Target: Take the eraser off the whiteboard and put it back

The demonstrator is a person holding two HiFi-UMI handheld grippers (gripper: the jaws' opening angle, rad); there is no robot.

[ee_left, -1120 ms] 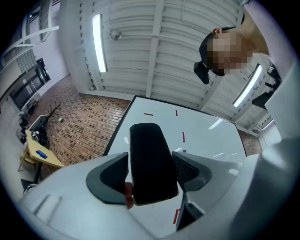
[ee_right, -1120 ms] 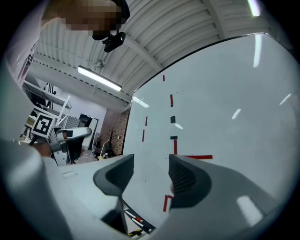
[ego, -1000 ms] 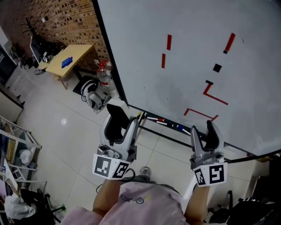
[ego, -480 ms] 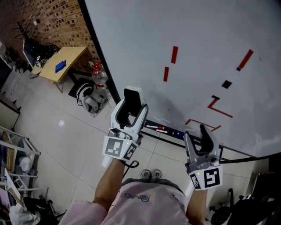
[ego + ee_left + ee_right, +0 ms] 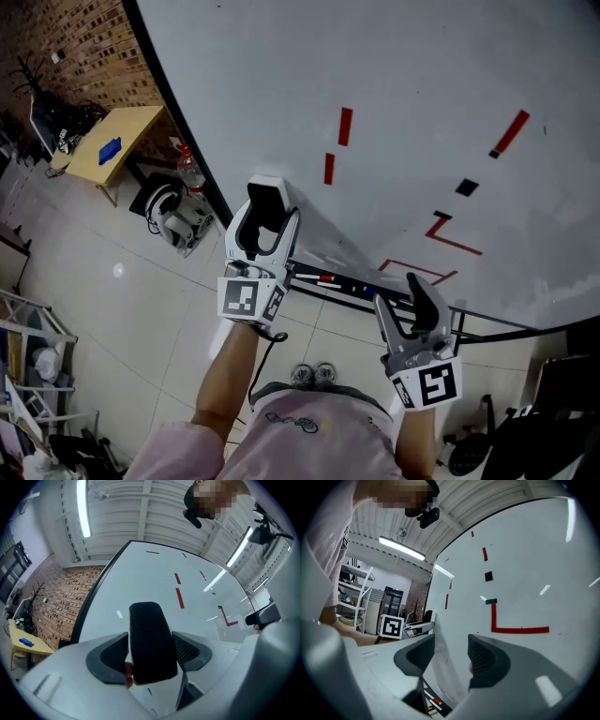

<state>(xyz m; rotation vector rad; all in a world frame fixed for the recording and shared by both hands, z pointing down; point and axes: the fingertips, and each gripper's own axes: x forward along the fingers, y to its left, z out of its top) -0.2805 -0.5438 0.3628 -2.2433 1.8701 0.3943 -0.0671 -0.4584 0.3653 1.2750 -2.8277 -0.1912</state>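
The left claw is clutching the black eraser close to the whiteboard, apparently putting it back; the right claw is hanging parted, empty. Next: seating it flat on the board.

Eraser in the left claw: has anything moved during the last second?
The left claw has carried the eraser forward, from outside the edge of the whiteboard to in front of its lower part. Its grip on the eraser is unchanged; the right claw stays low, open and empty.
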